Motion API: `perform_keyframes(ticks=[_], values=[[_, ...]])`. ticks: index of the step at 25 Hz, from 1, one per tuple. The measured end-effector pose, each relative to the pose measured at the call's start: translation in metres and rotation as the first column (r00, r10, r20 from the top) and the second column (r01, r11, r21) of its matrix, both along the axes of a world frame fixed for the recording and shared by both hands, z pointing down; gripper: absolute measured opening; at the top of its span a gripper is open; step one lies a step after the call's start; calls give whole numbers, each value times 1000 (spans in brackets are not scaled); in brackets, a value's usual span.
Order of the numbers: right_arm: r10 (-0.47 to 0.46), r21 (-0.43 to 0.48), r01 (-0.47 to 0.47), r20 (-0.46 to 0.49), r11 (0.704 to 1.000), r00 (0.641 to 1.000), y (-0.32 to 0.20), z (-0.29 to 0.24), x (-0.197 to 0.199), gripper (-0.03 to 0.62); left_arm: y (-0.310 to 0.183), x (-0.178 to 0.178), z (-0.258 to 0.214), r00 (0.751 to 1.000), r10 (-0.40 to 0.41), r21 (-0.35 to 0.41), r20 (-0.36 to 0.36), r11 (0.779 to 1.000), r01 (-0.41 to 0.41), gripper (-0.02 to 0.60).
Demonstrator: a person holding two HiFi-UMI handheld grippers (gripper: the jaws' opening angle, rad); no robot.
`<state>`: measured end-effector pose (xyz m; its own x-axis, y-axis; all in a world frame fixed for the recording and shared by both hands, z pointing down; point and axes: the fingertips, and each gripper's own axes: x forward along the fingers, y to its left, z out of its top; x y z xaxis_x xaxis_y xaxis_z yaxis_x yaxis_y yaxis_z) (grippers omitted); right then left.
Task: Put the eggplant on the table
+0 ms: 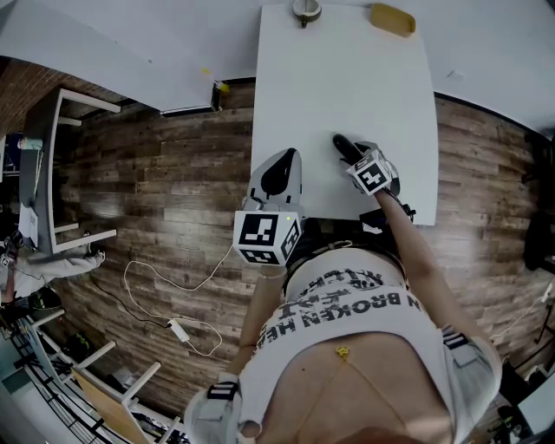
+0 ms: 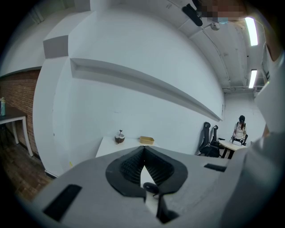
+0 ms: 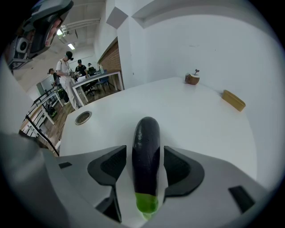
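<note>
A dark purple eggplant (image 3: 146, 151) with a green stem end lies lengthwise on the white table (image 3: 200, 116), between the jaws of my right gripper (image 3: 144, 156). A thin gap shows on each side of it, so the jaws stand open around it. The head view shows the eggplant's tip (image 1: 344, 147) poking out beyond the right gripper (image 1: 354, 159), near the table's (image 1: 347, 78) front edge. My left gripper (image 1: 284, 160) hovers at the front left corner. In its own view the left gripper (image 2: 143, 149) is shut, tips touching, holding nothing.
A brown coconut-like bowl (image 1: 305, 10) and a tan tray (image 1: 392, 19) sit at the table's far end. A round grommet hole (image 3: 83, 117) marks the table's left side. Wooden floor with a white cable (image 1: 173, 321) lies left. People stand by desks (image 3: 67, 71) far off.
</note>
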<state>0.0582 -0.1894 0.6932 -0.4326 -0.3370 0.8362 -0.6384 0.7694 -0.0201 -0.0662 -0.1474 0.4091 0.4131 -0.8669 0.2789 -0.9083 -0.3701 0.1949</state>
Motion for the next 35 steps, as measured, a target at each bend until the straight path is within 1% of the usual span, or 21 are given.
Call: perform_keyframes(ticks=[5, 14, 23, 28, 29, 30, 32, 35], values=[[-1, 11, 1, 8, 1000, 1000, -2, -4, 0, 238, -1, 0, 1, 1000, 3, -2, -1, 1000, -3, -2], [-27, 54, 24, 50, 998, 998, -6, -39, -1, 238, -5, 4, -1, 1000, 12, 2, -3, 1000, -12, -2], [-46, 148, 29, 111, 989, 993, -11, -86, -6, 238, -6, 12, -2, 1000, 29, 4, -1, 1000, -29, -2], [-85, 173, 61, 132, 983, 988, -4, -108, -12, 236, -6, 15, -2, 999, 39, 3, -1, 999, -39, -2], [-94, 180, 69, 133, 981, 987, -2, -113, -13, 231, -5, 16, -2, 999, 42, 2, -1, 999, -42, -2], [-100, 188, 73, 135, 979, 986, -1, -117, -13, 208, -5, 17, -2, 999, 45, 2, -1, 999, -45, -2], [-104, 207, 73, 143, 976, 984, 0, -126, -13, 134, -5, 20, -1, 999, 51, 1, -1, 999, -51, -2], [-106, 228, 69, 157, 971, 982, 1, -137, -12, 82, -6, 22, -1, 998, 57, 1, -1, 998, -57, -2]])
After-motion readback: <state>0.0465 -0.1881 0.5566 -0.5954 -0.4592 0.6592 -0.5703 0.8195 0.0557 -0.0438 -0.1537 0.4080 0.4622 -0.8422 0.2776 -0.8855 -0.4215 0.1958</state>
